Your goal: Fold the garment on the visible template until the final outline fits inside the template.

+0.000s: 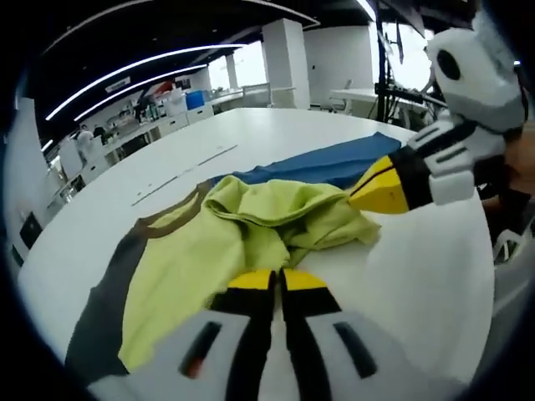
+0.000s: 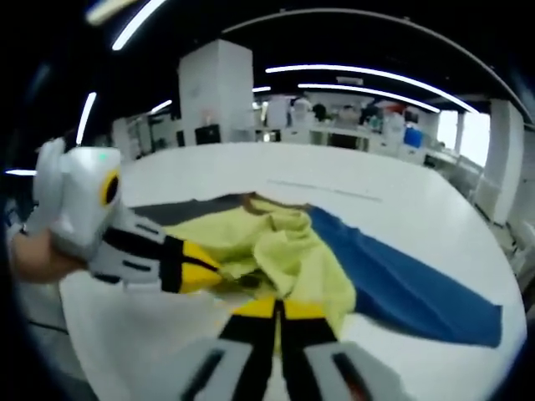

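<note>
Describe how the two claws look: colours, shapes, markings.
Both match: the left claw and right claw have grey-white bodies, black jaws and yellow tips. Each body has dark slots; an orange mark shows on the left.

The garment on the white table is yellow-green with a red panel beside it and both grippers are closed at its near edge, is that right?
Not quite: the panel is blue, not red. The right gripper view shows the blue panel stretching away beside the yellow-green garment on the white table. The rest holds: the right gripper and the left gripper are both closed at its near edge.
</note>
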Motion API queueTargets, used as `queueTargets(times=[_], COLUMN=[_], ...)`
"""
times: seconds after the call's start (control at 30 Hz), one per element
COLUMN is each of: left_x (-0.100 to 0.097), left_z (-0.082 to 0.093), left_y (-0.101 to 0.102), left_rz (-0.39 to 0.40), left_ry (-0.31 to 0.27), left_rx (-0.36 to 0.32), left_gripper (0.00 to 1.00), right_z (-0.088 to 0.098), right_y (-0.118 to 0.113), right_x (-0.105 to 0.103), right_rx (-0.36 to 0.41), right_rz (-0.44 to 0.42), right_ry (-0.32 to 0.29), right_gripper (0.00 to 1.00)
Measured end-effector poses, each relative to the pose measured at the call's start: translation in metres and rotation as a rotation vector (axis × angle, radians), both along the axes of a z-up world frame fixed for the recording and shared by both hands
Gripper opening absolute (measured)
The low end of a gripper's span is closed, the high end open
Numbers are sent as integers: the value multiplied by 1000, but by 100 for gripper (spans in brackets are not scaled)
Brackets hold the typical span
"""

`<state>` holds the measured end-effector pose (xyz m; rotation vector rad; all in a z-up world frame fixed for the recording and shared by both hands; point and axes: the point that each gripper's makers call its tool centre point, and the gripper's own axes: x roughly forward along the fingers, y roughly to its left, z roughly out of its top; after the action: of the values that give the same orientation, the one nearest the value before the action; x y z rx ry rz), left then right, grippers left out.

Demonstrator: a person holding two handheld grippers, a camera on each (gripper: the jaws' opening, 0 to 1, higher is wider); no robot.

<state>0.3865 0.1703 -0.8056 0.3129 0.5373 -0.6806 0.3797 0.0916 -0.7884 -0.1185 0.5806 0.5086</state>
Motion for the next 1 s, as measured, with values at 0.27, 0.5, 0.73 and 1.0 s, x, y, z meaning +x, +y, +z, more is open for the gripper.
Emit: queueTargets(times=[0.27,0.5,0.73,1.0], left_x=[-21,-49,-84,-111], left_z=[18,19,8,6], left_y=[23,48,73,100], left_rz=[14,8,22,29], left_ry=[-5,4,41,59], left_rx=[-37,-5,31,72], left_gripper=[0,0,0,0], right_z=[10,8,3,1], right_y=[2,2,-5,-17], right_x=[-21,-49,-76,-101], right_rx=[19,5,-7,-56], right_rz=[44,117,157,219], right_ry=[6,35,71,90], right_gripper=[0,0,0,0])
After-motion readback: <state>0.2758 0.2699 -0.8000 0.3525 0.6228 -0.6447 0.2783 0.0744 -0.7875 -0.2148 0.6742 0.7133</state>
